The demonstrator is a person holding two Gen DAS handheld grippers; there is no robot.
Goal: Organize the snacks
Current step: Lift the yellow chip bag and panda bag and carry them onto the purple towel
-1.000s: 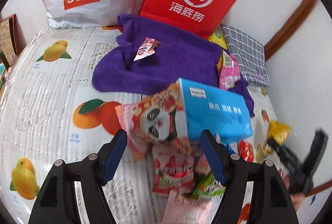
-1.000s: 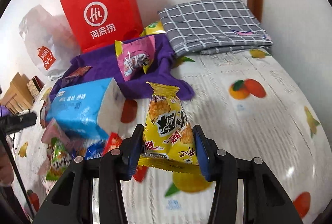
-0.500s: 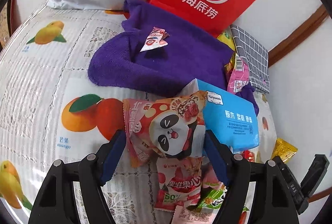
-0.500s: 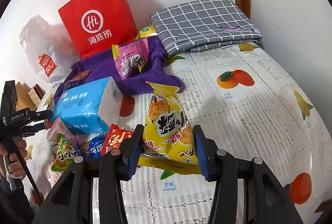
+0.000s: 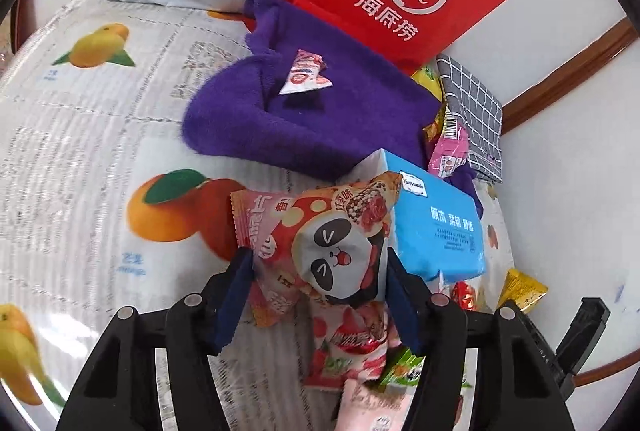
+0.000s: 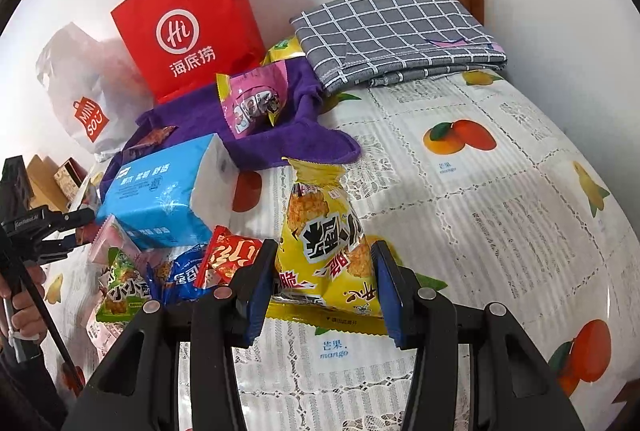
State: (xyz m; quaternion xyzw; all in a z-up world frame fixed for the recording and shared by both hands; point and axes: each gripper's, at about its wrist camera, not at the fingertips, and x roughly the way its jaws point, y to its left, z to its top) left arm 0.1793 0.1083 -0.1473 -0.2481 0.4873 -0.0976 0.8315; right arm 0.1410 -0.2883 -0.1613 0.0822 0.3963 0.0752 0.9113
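Over the last second the left hand-held gripper went from straddling the panda snack bag with gaps either side to pinching it: both blue pads now press the bag's sides and the foil is crumpled between them, so that reads as a grasp. The bag also sits higher against the blue tissue pack than it did, probably lifting off the pile, though I can't confirm it's clear of the packets beneath. The right hand-held gripper is unchanged, clenched on the yellow snack bag throughout, low over the fruit-print worktop. The view has widened since, taking in more of the pile: red packet, blue packet, green packet. Net: both hands loaded, pick phase looks done for these two. Likely drop zone is the purple towel, which already carries a small sachet and a pink bag, in front of the red paper bag; that's a guess. Watch the tissue pack, touching the panda bag, it could get dragged.
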